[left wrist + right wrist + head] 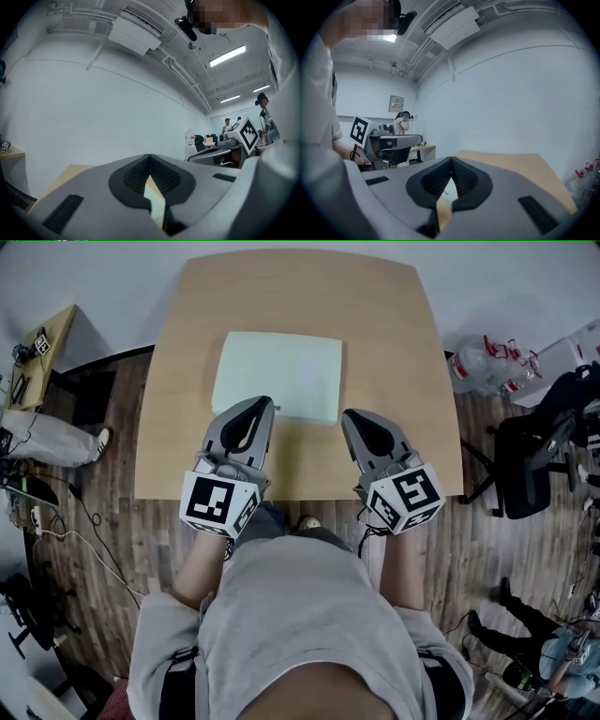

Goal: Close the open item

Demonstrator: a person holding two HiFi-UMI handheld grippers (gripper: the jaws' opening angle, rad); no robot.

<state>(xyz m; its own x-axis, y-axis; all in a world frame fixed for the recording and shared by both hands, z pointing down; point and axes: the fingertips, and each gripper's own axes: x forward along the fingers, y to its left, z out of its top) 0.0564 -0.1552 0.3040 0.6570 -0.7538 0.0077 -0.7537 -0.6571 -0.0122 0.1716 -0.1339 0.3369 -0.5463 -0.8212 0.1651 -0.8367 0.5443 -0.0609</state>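
Head view: left tool [263, 403] and right tool [350, 415] sit over the near part of the tabletop [384, 324], each with jaws together and gripping nothing. Just beyond their tips, a pale green flat item [277, 374] lies at mid-tabletop, its top face level.

Matt light-wood table [403, 352], smooth pale flat item [277, 371], grainy dark wood-plank floor [117, 521].

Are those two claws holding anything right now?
Nothing is held: the left gripper and right gripper have jaws shut and empty, near the pale flat item on the table.
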